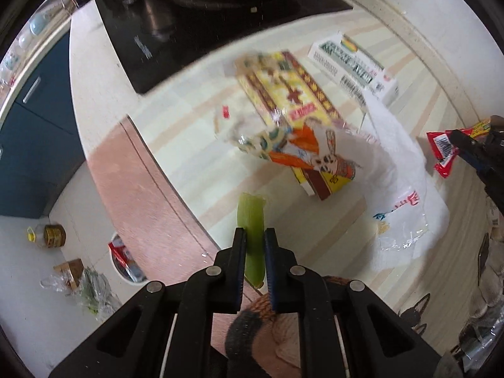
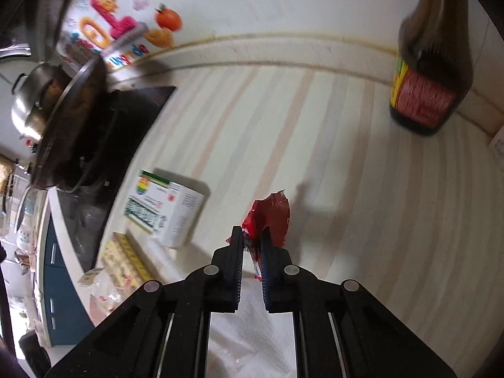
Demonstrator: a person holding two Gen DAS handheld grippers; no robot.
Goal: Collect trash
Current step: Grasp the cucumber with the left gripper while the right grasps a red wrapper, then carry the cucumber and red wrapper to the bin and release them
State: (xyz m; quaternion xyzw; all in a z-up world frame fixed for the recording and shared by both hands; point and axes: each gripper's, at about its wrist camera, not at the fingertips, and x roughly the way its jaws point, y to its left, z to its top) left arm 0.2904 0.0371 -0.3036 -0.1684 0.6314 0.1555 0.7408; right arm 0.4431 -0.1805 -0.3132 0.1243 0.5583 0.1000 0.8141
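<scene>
My left gripper (image 1: 255, 231) is shut on a pale green vegetable stalk (image 1: 252, 217), held above the striped counter (image 1: 189, 157). Beyond it lie a yellow and red patterned box (image 1: 293, 94) under crumpled clear wrapping, a white and green carton (image 1: 352, 63) and a white plastic bag (image 1: 397, 170). My right gripper (image 2: 253, 231) is shut on a torn red snack wrapper (image 2: 274, 214), over the striped counter (image 2: 346, 189). The same red wrapper (image 1: 442, 154) shows at the right edge of the left wrist view, pinched in the right gripper (image 1: 456, 140).
A black stove top (image 1: 195, 25) with a dark pan (image 2: 72, 119) and a steel pot (image 2: 31, 104) fills the back left. A dark sauce bottle (image 2: 431, 72) stands at the back right by the wall. On the floor sit a white bin (image 1: 126, 261) holding wrappers, and loose litter (image 1: 78, 280).
</scene>
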